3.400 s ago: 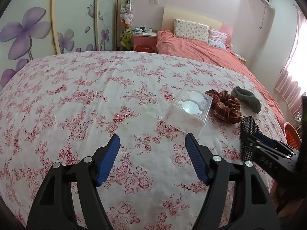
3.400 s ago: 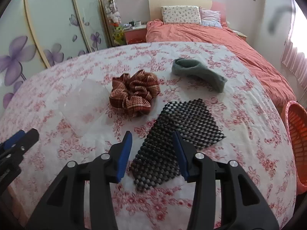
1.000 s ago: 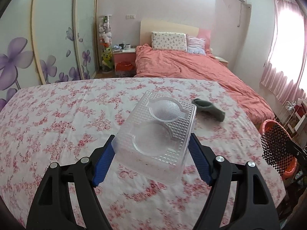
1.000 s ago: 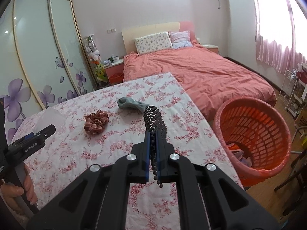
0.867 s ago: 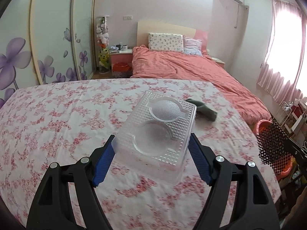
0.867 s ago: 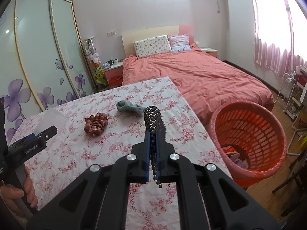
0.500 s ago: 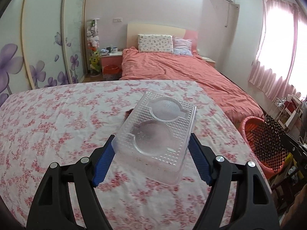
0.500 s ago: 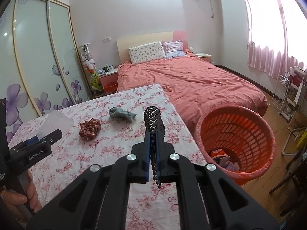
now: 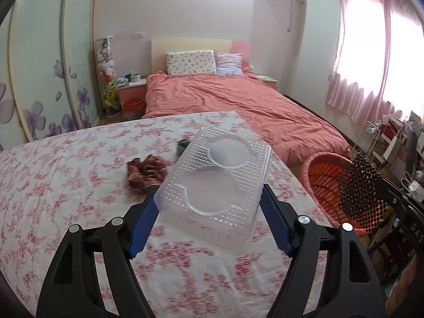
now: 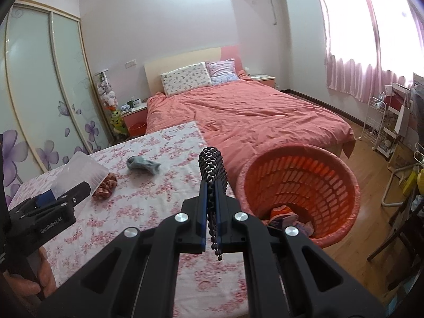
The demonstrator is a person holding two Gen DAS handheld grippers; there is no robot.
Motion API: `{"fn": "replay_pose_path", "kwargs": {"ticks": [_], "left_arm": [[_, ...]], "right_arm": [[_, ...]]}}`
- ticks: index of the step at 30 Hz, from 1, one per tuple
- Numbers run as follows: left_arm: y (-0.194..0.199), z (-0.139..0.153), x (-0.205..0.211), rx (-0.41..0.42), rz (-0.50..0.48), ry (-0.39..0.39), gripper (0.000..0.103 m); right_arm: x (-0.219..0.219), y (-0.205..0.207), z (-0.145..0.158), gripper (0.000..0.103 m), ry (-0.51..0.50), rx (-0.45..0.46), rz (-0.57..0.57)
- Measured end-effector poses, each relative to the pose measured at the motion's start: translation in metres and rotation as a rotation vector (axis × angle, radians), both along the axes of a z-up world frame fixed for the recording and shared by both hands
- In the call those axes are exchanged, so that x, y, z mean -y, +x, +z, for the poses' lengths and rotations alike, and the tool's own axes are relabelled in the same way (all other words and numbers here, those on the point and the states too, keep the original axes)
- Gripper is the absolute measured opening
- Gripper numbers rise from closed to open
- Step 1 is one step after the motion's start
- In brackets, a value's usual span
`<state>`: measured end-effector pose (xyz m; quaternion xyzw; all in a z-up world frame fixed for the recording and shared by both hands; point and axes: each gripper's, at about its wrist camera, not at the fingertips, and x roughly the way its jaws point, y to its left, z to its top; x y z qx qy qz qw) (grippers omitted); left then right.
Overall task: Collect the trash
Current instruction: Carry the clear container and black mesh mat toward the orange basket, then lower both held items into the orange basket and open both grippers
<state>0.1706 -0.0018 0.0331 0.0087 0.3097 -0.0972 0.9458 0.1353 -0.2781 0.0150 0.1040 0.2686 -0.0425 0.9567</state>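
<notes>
You had the left hand-held gripper [image 9: 209, 212] clamped on the clear plastic tray [image 9: 216, 185], the right hand-held gripper [image 10: 211, 193] pinching black mesh [image 10: 212, 169] beside the orange basket [image 10: 299, 185].

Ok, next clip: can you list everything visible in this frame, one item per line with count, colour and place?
plastic tray: 1, clear, held off the table between the left fingers
mesh mat: 1, black, pinched in the right fingers, near the basket
basket: 1, orange, on the floor beside the table, some items inside
scrunchie: 1, brown-red, on the table
sock: 1, grey, on the table beyond the scrunchie
table: 1, pink floral cloth
bed: 1, salmon cover, behind the table
pillows: 2, patterned, at the headboard
left gripper: black, blue fingers
right gripper: black, blue fingers
</notes>
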Motion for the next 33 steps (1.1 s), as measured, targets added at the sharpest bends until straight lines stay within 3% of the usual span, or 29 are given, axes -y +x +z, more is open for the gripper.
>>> {"fn": "replay_pose_path", "kwargs": {"ticks": [15, 33], "left_arm": [[0.004, -0.005, 0.065, -0.007, -0.112, 0.003, 0.074], [0.014, -0.013, 0.148, -0.025, -0.284, -0.054, 0.074]], "right_arm": [[0.059, -0.006, 0.002, 0.006, 0.01, 0.043, -0.117], [0.127, 0.012, -0.01, 0.006, 0.034, 0.061, -0.207]]}}
